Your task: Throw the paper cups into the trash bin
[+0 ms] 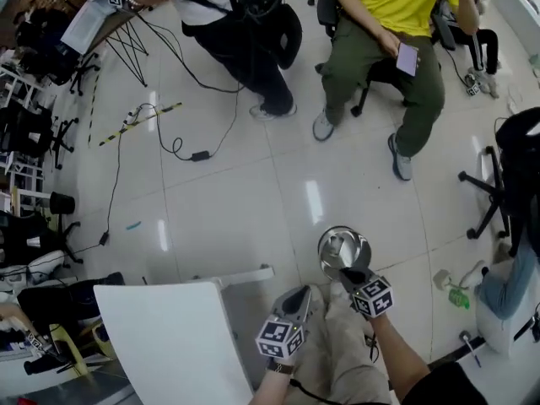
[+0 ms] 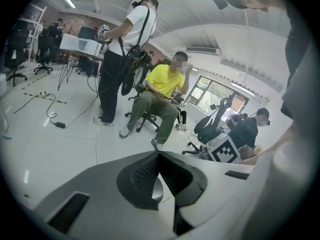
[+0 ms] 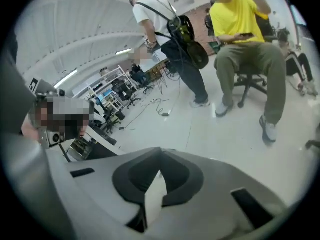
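The floor is glossy, smooth white tile that mirrors the lights. The trash bin is shiny bare metal. The left claw is matt grey plastic with dark, ribbed pads.

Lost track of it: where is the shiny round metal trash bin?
Head view, lower right of centre: the shiny round metal trash bin stands on the floor just beyond the right gripper.
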Motion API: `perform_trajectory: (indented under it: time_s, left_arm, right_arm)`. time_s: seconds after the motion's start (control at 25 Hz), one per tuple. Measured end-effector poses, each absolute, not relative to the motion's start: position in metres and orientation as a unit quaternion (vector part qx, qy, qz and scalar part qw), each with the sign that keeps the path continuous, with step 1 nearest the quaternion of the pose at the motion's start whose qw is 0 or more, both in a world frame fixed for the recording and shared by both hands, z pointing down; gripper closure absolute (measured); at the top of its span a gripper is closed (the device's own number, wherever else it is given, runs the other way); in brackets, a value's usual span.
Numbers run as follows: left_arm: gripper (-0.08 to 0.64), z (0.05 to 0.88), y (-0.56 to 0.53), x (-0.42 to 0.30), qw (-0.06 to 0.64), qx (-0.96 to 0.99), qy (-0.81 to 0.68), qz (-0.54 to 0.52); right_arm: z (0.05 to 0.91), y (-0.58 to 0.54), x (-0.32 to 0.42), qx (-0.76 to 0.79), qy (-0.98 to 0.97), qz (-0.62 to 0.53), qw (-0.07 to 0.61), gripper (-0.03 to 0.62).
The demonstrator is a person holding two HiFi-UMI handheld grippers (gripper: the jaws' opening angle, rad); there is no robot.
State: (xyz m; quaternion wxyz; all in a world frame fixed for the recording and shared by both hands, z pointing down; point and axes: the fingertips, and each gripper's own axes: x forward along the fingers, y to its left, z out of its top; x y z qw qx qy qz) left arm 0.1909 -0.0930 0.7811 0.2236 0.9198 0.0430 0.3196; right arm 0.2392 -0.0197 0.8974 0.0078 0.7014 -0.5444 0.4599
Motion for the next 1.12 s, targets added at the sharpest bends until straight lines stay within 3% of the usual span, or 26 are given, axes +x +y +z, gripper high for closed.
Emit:
perform_trajectory:
  time_s: [0.44,0.76,1.12]
  left_arm:
    - [0.557,0.604,-0.119,0.228,0.176,0.960,0.051,0.214]
    - [0.557,0.469,-0.112,0.208,0.148,0.977,0.070,0.136]
    - [0.557,0.352,-0.107,0.204,0.113,0.987,0.100,0.056]
  right_arm:
    - [0.673,-0.037,0.283,0.796,-0.528,0.294,-0.030,0.590]
    - [0.494,-0.044,0.275,0.826,-0.535,0.165,-0.059,0.591]
    - [0.358,-0.023,0.261,0.843,-0.532,0.056,-0.059,0.591]
